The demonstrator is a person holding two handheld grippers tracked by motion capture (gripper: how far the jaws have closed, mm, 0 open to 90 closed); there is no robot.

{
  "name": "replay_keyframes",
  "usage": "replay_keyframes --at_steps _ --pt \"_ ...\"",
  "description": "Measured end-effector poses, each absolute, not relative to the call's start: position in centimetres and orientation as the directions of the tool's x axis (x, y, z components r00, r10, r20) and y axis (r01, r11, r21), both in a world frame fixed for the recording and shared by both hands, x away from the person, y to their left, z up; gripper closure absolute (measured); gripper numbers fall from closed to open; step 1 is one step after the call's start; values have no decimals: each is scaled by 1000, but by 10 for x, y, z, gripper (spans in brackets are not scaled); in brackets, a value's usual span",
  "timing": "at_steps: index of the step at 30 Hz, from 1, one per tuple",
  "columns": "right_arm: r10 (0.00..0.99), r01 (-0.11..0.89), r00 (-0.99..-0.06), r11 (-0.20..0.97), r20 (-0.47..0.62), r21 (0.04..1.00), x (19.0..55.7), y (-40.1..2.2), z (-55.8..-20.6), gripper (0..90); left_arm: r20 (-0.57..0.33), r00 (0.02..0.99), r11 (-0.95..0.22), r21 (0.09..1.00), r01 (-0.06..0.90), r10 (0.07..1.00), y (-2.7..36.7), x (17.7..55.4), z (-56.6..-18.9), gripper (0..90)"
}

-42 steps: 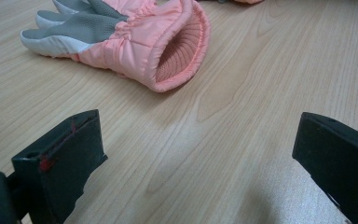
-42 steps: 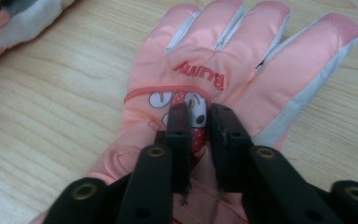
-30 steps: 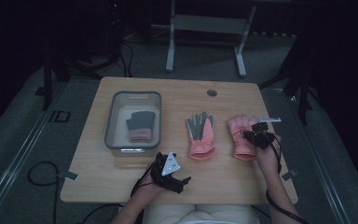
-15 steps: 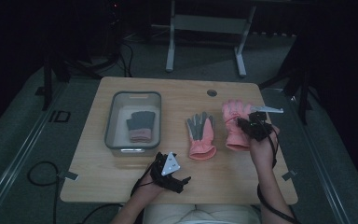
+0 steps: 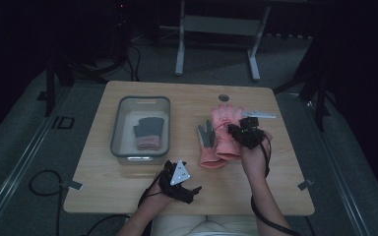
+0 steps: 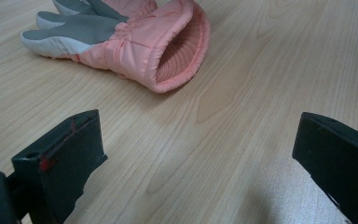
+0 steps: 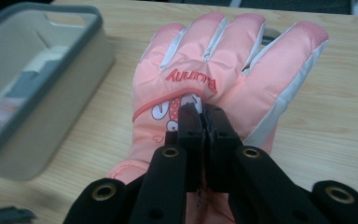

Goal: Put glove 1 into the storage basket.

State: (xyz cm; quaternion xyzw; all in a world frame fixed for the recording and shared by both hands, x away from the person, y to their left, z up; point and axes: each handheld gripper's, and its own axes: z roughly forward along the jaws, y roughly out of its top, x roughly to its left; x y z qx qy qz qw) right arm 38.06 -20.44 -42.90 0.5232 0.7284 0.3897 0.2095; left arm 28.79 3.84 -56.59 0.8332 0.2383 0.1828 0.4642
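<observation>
Since the earlier frame, the right gripper [image 5: 243,132] has carried the pink glove [image 7: 214,79] up off the wood and leftward, so it now overlaps the second glove [image 5: 207,142] lying palm-up on the table [image 5: 187,98]. Nearest the person, the left gripper [image 5: 179,182] rests by the front edge, its jaws spread wide with nothing between them. Farther out, the right jaws are pressed together, pinching the back of the pink glove. Beyond, to the left, a dark glove [image 5: 147,132] lies in the grey bin [image 5: 140,101].
</observation>
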Motion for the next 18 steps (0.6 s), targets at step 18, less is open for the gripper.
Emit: replay_keyframes --at_steps 18 --pt "935 654 -347 183 77 734 395 -159 -465 863 73 824 -447 865 228 562 41 289 -565 14"
